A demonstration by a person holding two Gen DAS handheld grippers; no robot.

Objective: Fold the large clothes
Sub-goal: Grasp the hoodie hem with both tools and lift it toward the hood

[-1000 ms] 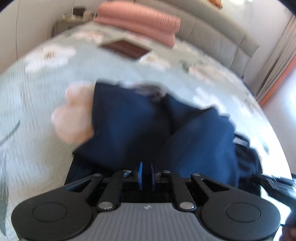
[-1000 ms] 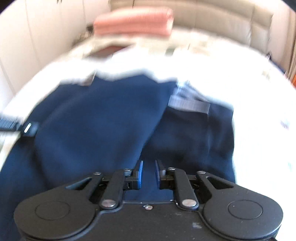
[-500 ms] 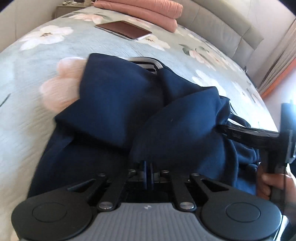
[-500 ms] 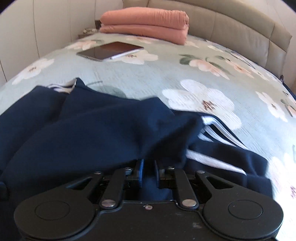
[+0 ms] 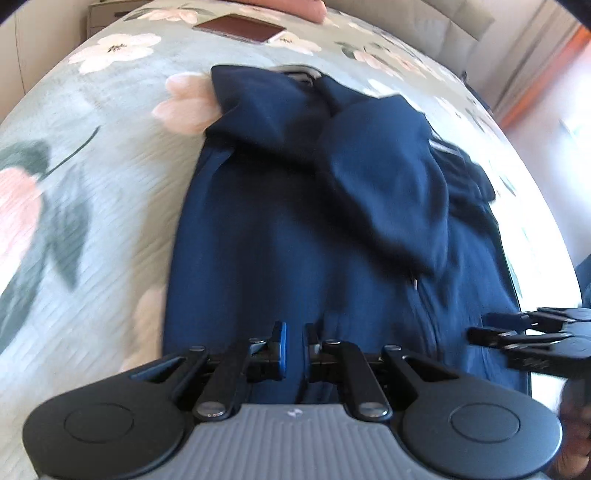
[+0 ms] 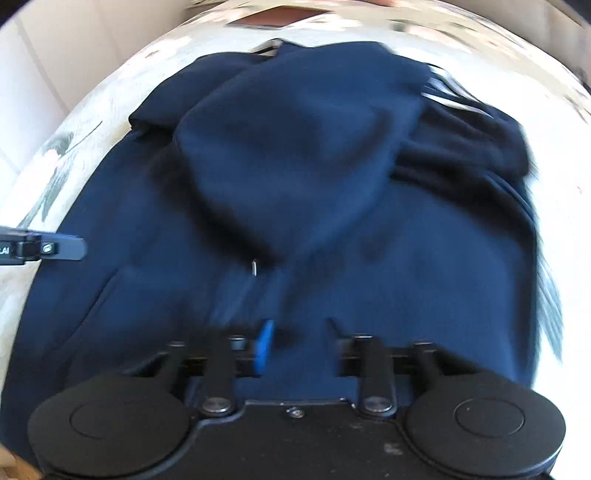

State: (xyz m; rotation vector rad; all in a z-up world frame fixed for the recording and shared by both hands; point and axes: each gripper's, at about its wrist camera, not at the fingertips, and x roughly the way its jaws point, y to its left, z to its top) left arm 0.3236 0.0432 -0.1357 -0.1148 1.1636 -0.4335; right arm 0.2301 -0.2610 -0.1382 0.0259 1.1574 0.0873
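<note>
The navy jacket (image 5: 303,236) is showing as soft, matt fleece-like cloth; the floral bedspread (image 5: 92,206) is appearing ribbed and quilted — the left gripper (image 5: 294,345) matt black plastic.

Sunlit bedroom, floral bed

A pale green bedspread (image 5: 110,177) printed with pink flowers covers the bed; beyond its far edge stands a grey padded headboard (image 5: 454,18), with pale curtains (image 5: 532,62) to the headboard's right.

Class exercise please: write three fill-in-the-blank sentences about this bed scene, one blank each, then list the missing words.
1. The garment being folded is ____ in colour.
2. The bedspread is printed with ____.
3. The right gripper has its jaws ____, with nothing clamped between them.

Missing words: navy blue; flowers; open
</note>
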